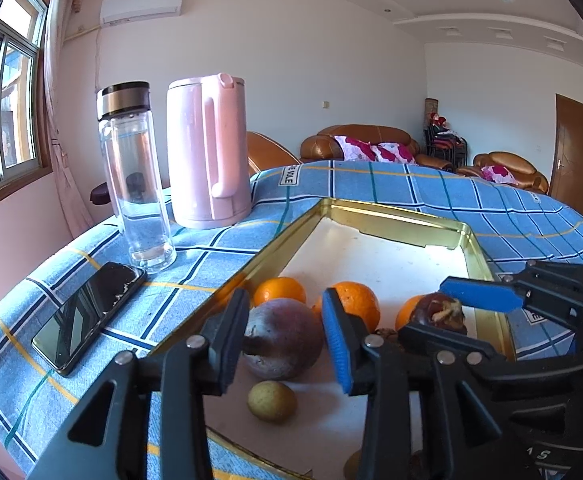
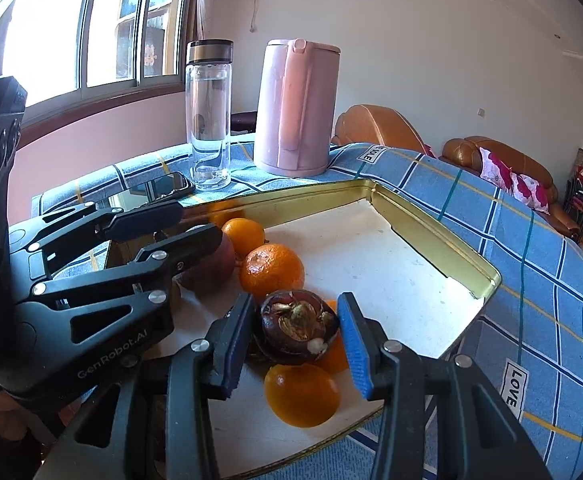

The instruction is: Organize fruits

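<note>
A gold-rimmed tray (image 1: 407, 216) (image 2: 423, 224) holds the fruit. My left gripper (image 1: 287, 340) is open around a large purple-red fruit (image 1: 287, 336), its fingers on either side. A small yellow-green fruit (image 1: 272, 401) lies below it; oranges (image 1: 279, 290) (image 1: 357, 304) sit behind. My right gripper (image 2: 297, 344) is open around a dark mangosteen (image 2: 299, 330), seen also in the left wrist view (image 1: 441, 314). Whether the pads touch it is unclear. Oranges lie near it (image 2: 301, 394) (image 2: 271, 272) (image 2: 243, 236).
On the blue checked cloth (image 1: 431, 188) stand a pink kettle (image 1: 207, 152) (image 2: 297, 108) and a glass bottle (image 1: 135, 176) (image 2: 209, 114). A black phone (image 1: 89, 314) (image 2: 163, 186) lies left of the tray. Sofas stand behind the table.
</note>
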Available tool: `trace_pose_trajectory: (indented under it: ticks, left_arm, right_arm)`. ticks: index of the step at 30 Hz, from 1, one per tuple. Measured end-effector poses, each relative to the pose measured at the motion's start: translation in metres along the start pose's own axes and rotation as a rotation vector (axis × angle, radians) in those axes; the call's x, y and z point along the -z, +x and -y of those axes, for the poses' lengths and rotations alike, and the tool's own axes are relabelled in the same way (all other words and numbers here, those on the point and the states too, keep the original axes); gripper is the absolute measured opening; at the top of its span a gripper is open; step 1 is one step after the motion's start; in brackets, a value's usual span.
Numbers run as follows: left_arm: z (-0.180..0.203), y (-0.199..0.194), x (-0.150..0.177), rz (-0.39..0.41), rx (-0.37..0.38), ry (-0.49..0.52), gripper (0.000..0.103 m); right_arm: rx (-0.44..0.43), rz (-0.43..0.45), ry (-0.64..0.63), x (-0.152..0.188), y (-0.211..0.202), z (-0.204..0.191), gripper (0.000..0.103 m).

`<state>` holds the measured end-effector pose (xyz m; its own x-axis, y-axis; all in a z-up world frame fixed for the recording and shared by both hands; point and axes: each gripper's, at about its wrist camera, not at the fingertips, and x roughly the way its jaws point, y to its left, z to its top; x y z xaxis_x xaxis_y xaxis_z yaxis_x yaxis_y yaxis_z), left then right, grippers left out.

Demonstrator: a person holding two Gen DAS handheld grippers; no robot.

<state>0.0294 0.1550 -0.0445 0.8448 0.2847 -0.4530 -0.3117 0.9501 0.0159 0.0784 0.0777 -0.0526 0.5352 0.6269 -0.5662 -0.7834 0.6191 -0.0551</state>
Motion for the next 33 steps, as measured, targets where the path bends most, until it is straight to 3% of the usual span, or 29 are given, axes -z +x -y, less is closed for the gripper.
trace_pose_trajectory:
  ticks: [4, 9, 24, 33]
  left_arm:
    - [-0.001, 0.0, 0.0, -0.003, -0.014, -0.007, 0.05]
    - [-0.006, -0.006, 0.0, 0.02, -0.03, -0.028, 0.077]
    - [0.004, -0.035, -0.009, 0.096, -0.001, -0.028, 0.099]
    - [0.014, -0.047, -0.016, 0.117, 0.027, -0.017, 0.103]
  right_arm:
    - [0.01, 0.0, 0.019, 0.001, -0.001, 0.004, 0.053]
    - [0.031, 0.024, 0.051, 0.004, -0.01, 0.011, 0.066]
    - [0.139, 0.135, 0.058, 0.009, -0.064, 0.02, 0.073]
    - [0.21, 0.182, 0.104, 0.013, -0.092, 0.037, 0.078]
